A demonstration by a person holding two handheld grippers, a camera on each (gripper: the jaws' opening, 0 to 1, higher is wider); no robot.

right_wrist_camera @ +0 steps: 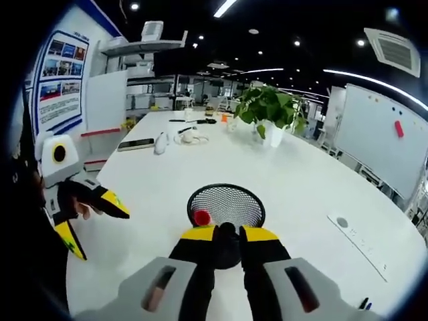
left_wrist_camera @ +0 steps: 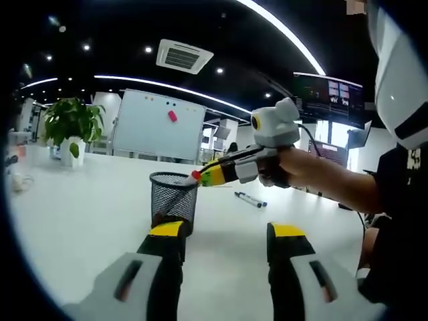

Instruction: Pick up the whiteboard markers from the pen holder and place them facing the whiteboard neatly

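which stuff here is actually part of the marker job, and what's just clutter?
Job:
mesh pen holder
red-capped marker in the holder
marker lying on the table
whiteboard
right claw, over the holder
left claw, open

Clutter:
potted plant
phone

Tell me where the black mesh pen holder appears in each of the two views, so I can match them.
Left gripper view: the pen holder stands left of centre on the white table, above the left jaw.
Right gripper view: the pen holder is low in the centre, seen from above, just beyond the jaws.
Shared landmark: the potted plant on the table.
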